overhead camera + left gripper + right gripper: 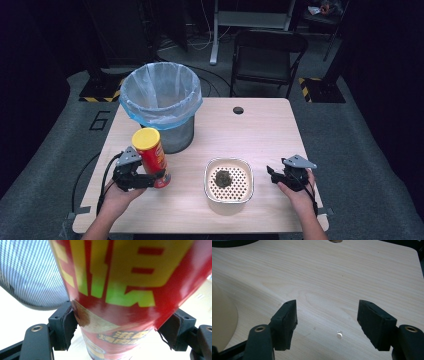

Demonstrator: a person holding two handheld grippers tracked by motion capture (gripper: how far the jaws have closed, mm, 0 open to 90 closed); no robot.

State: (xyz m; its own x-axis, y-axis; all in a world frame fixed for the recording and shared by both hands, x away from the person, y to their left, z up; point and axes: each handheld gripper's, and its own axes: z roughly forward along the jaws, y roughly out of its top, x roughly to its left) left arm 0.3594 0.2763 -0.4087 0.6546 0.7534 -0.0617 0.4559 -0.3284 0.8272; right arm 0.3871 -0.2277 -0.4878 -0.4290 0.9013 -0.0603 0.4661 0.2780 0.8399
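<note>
- One red chip can with a yellow lid, one mesh waste bin lined with a pale blue bag, one cream square bowl with a perforated insert and a single dark clump on it, and two claws, all on one wooden desk.
- The left claw pinches the chip can low on its body; the can stands tilted at the desk's left front, just in front of the bin.
- The left gripper view shows both pads pressed against the can's printed wall, with the bin's mesh close behind at the left; the high view cannot show that contact.
- The right claw is spread with nothing between its jaws, low over the desk just right of the bowl.
- The right gripper view adds a small pale speck on the wood between the jaws and the bowl's rim at the left edge.
- Open desk lies behind the bowl up to the round cable hole; the right claw sits near the right edge.
</note>
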